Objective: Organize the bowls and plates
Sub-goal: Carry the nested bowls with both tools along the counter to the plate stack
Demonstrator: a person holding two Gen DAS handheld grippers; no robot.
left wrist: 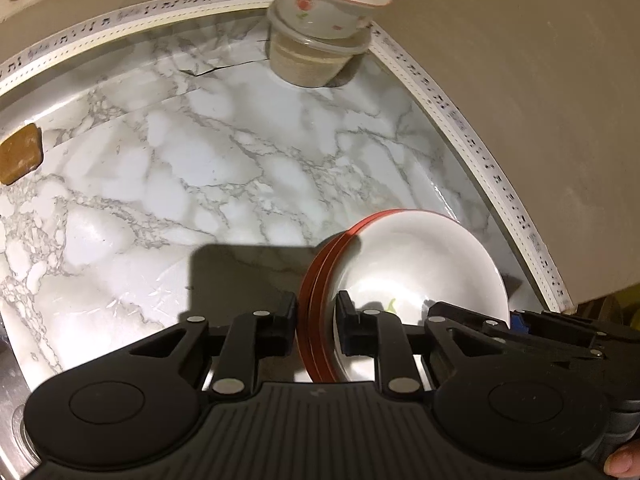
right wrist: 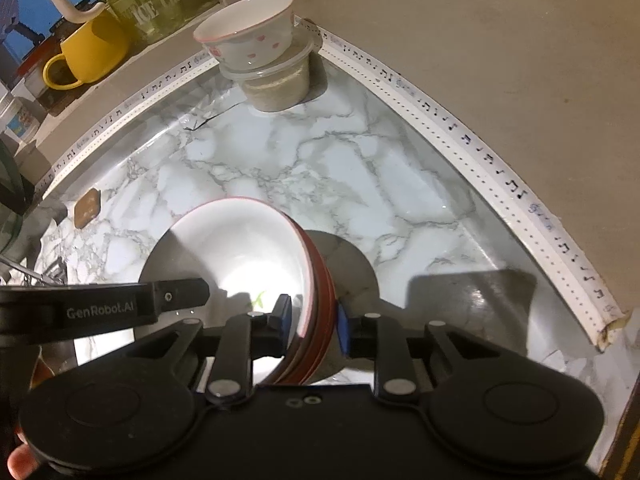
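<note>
A stack of red-rimmed white bowls point(left wrist: 416, 264) is held between both grippers just above the marble counter point(left wrist: 200, 168). My left gripper point(left wrist: 318, 316) is shut on the stack's left rim. My right gripper point(right wrist: 314, 318) is shut on the stack's point(right wrist: 244, 248) right rim. The right gripper's finger shows at the lower right of the left wrist view point(left wrist: 516, 320); the left gripper's finger shows in the right wrist view point(right wrist: 100, 308). A white bowl with pink flowers point(left wrist: 328, 0) sits on a lidded plastic container point(left wrist: 316, 56) in the far corner, also in the right wrist view point(right wrist: 248, 34).
Beige walls with a white patterned trim strip point(right wrist: 472, 152) bound the counter at back and right. A yellow mug point(right wrist: 90, 52) and glass jars stand on a ledge at the back left. A brown pad point(left wrist: 20, 156) lies on the counter's left. A sink edge point(left wrist: 12, 392) is at lower left.
</note>
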